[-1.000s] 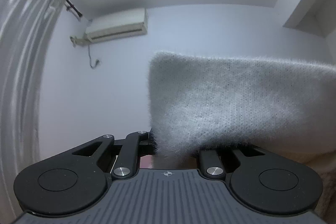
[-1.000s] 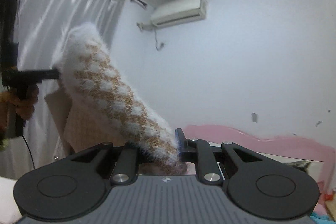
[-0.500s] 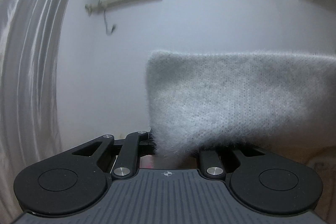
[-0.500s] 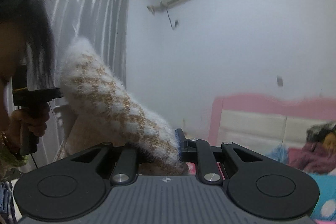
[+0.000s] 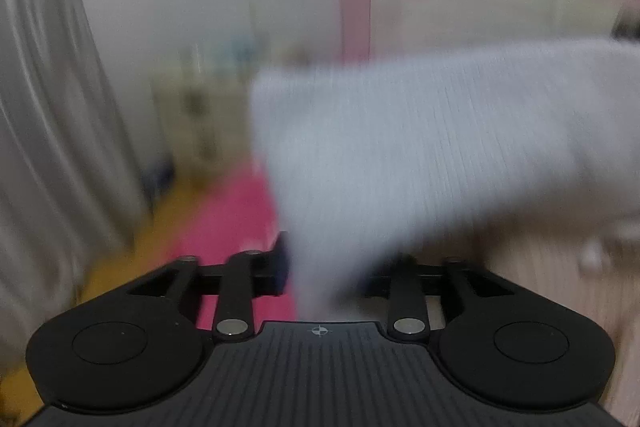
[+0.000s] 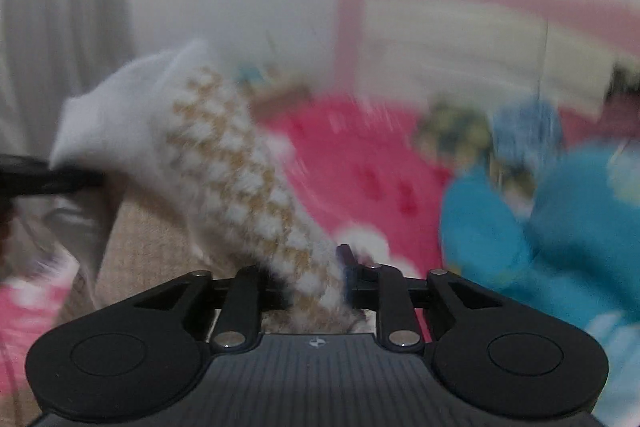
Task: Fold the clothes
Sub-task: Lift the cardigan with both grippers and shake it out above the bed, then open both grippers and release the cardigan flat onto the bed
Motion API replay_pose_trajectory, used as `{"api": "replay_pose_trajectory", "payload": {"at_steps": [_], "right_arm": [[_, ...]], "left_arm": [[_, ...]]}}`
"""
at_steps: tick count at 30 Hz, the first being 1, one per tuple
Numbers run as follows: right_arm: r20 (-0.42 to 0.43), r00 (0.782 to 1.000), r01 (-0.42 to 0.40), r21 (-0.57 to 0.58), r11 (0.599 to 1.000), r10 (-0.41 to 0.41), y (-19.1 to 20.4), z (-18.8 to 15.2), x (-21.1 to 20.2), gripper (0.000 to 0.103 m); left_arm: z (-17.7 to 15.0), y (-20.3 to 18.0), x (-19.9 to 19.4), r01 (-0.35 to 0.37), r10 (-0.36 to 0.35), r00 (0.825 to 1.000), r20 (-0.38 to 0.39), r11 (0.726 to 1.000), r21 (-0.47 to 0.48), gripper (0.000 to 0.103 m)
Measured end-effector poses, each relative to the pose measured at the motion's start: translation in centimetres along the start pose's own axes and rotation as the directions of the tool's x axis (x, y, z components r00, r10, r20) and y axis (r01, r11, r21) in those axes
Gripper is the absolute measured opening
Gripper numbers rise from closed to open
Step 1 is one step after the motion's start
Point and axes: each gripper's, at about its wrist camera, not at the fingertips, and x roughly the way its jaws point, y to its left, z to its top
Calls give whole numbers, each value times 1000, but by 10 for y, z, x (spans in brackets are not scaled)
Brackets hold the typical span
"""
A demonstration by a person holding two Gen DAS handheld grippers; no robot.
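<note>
Sweater (image 6: 224,167), fluffy white with tan checks, hanging in the air by its upper edge between both tongs, over the near left part of the pink bedspread (image 6: 360,179), seemingly not yet flat on it; blue clothes (image 6: 552,235) heaped toward the right edge. Left gripper (image 5: 340,267): jaws just been opening, now spread, fabric between them but looking loose. Right gripper (image 6: 314,275): jaws also just been opening, fluffy knit filling the gap, impossible to tell through the blur whether pinched. Probably the laying-out step, before any fold. Next, likely: let go fully, pull both tongs clear of the fluff, then take one side for the first fold
</note>
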Motion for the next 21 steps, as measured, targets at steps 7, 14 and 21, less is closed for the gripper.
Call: {"api": "replay_pose_trajectory", "payload": {"at_steps": [7,14,21], "right_arm": [[-128,991,73,193,978,-49,-31,-67,94,61],[42,999,-8,206,979,-1,-58,-43,17,65],[175,974,-180,205,962,145,-55,-48,-90,67]], "left_arm": [[-60,15,80,54,-73,977,-200,994,-98,36],[-64,33,20,166,-178,981,-82,977,-136,44],[-92,55,-75,249,-265,962,-63,949,-195,44]]}}
